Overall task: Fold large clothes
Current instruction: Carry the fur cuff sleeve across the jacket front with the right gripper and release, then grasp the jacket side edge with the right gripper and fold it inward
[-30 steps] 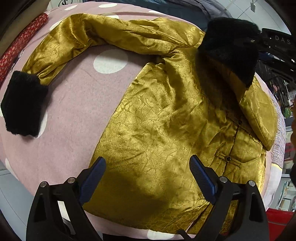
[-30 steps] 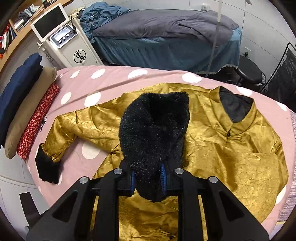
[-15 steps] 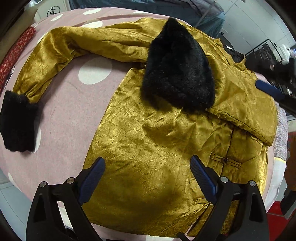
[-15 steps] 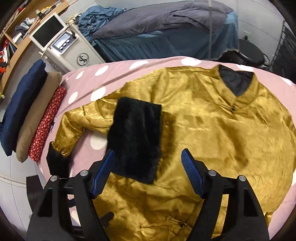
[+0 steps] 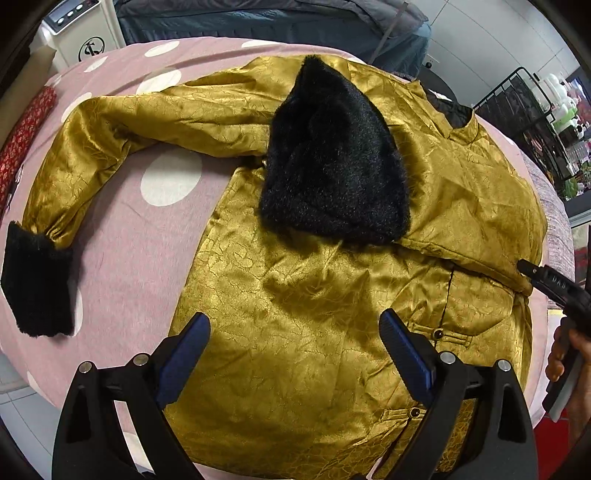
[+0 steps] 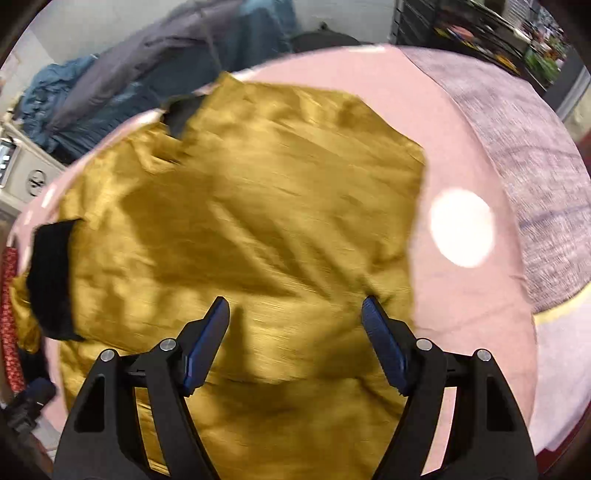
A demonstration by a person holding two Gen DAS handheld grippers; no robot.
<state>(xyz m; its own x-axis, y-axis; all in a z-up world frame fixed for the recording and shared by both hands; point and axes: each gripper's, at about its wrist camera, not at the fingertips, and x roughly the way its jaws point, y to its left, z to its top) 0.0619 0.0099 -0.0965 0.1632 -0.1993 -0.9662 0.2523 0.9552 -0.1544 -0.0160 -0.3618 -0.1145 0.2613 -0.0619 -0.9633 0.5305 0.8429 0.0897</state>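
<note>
You are in what looks like a beauty or massage treatment room: a pink, white-dotted treatment bed [image 5: 122, 236], a second bed [image 5: 258, 22] under grey and teal covers, a white machine [image 5: 79, 35] with round buttons and a logo, and black wire shelving [image 5: 532, 110] holding small goods.

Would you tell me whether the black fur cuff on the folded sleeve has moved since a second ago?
Yes. The black fur cuff left the right gripper, whose jaws just opened, and now lies on the jacket chest, nearer the outstretched sleeve.
</note>
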